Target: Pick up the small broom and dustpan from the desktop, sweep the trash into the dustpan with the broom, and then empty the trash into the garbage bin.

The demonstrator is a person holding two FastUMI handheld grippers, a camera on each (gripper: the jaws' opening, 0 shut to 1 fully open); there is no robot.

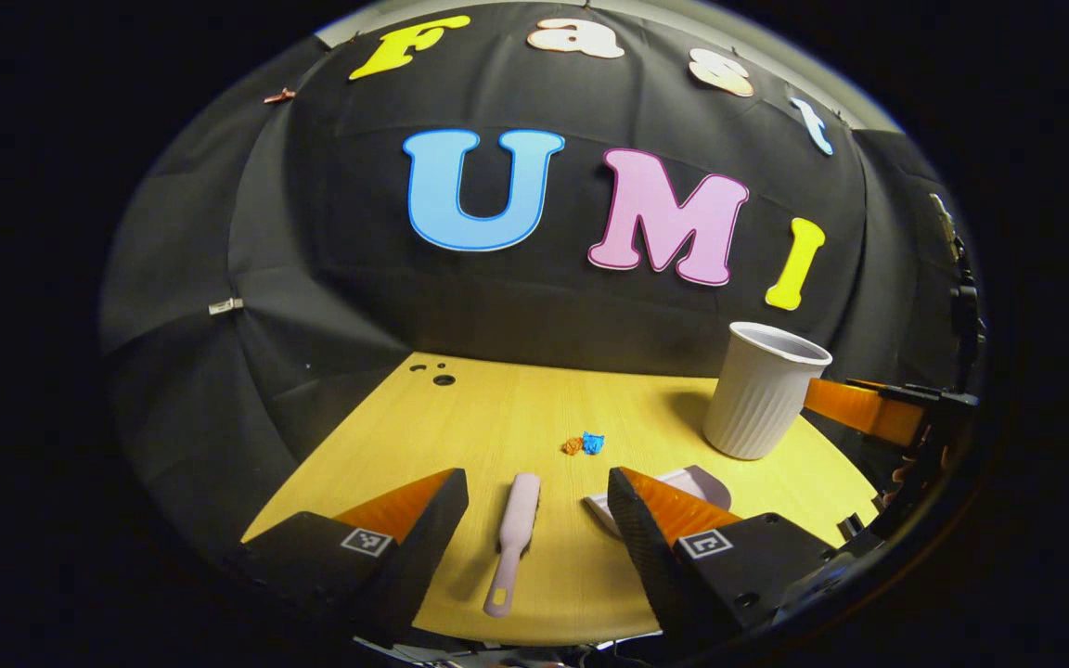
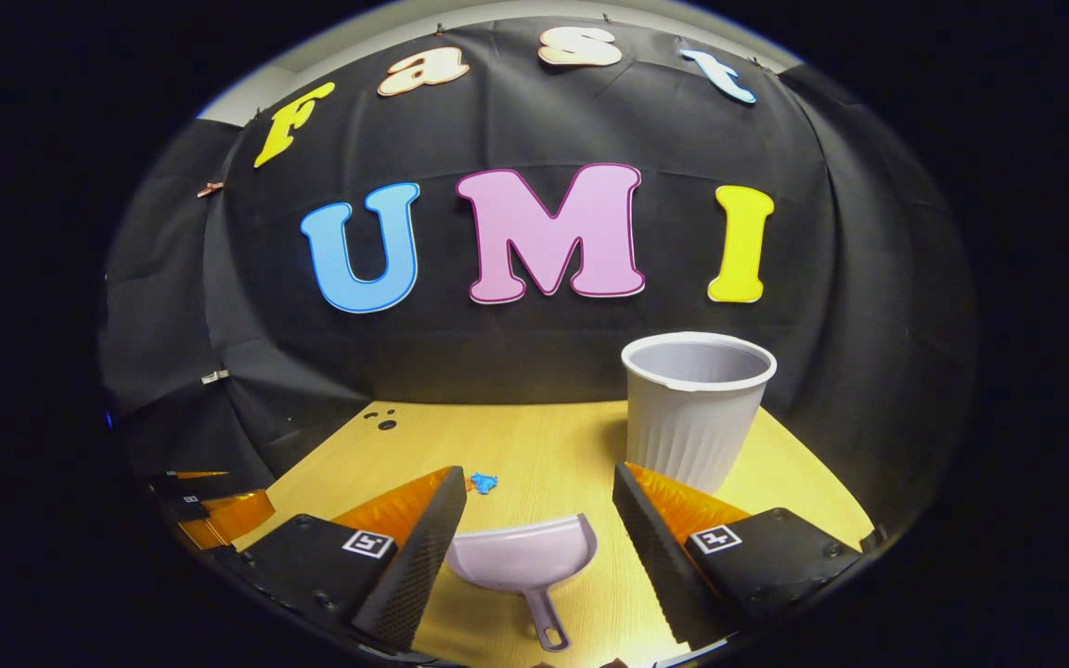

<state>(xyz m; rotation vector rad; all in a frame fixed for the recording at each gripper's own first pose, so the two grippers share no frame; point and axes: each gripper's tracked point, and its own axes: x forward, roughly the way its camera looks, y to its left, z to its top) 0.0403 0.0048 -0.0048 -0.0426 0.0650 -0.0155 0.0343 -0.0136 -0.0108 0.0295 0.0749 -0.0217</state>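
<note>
Both sets of jaws are spread and empty: left gripper (image 1: 534,520) lined on the broom (image 1: 514,538), right gripper (image 2: 534,533) on the dustpan (image 2: 523,557), both flat on the table (image 1: 497,408). The thin broom handle could be missed or rolled; the bin (image 2: 697,408) beside the right gripper could be knocked, the trash (image 1: 584,444) scattered

You see a brightly lit desktop (image 1: 534,408) against a dim cloth wall. Light falls from above: the cup (image 2: 694,408) throws a soft shadow leftward in the left gripper view. Straight edges bow outward near the rims. Focus stays sharp; no glare.
</note>
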